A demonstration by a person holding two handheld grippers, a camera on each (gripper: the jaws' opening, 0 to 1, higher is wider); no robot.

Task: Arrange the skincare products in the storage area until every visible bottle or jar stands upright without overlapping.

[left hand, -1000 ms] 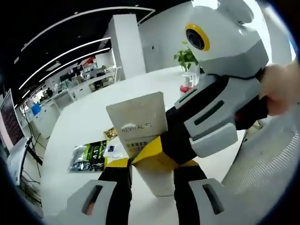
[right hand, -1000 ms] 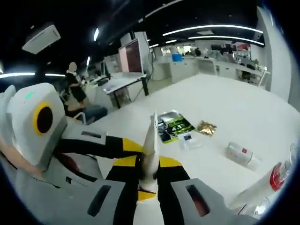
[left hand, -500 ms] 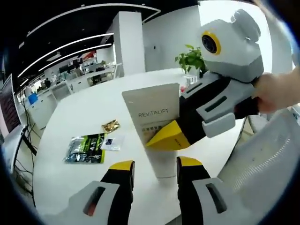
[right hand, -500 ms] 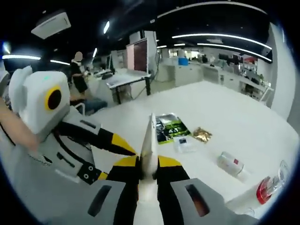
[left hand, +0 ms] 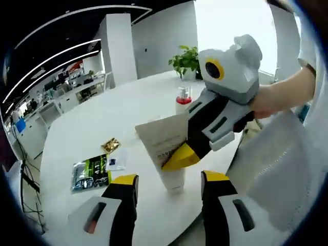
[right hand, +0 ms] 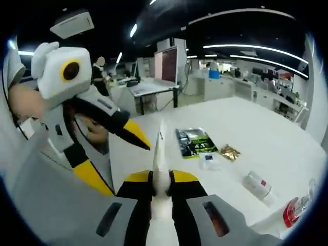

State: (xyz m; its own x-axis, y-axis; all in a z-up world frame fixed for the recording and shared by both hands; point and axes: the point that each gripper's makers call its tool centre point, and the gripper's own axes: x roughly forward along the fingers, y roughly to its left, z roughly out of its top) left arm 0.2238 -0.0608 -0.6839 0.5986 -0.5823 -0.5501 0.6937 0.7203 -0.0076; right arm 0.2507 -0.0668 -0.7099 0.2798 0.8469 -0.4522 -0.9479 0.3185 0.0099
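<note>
A cream squeeze tube [left hand: 161, 141] stands cap-down near the white table's [left hand: 77, 133] front edge. My right gripper [left hand: 180, 156] reaches in from the right, its yellow tips shut on the tube's lower part, with a person's hand behind it. In the right gripper view the tube [right hand: 160, 156] shows edge-on, pinched between my right gripper [right hand: 160, 178]. My left gripper [left hand: 170, 179] is open, a short way back from the tube and not touching it. From the right gripper view, the left gripper [right hand: 115, 158] sits at left with its jaws spread.
A green packet [left hand: 92, 171], a small white sachet [left hand: 119, 161] and a gold wrapper [left hand: 109, 145] lie on the table. A red-collared pump bottle [left hand: 182, 100] stands near a plant [left hand: 184, 59]. A small bottle [right hand: 256, 184] lies on its side.
My left gripper has opened off the tube and drawn back from it. The right gripper stays shut on the tube.
</note>
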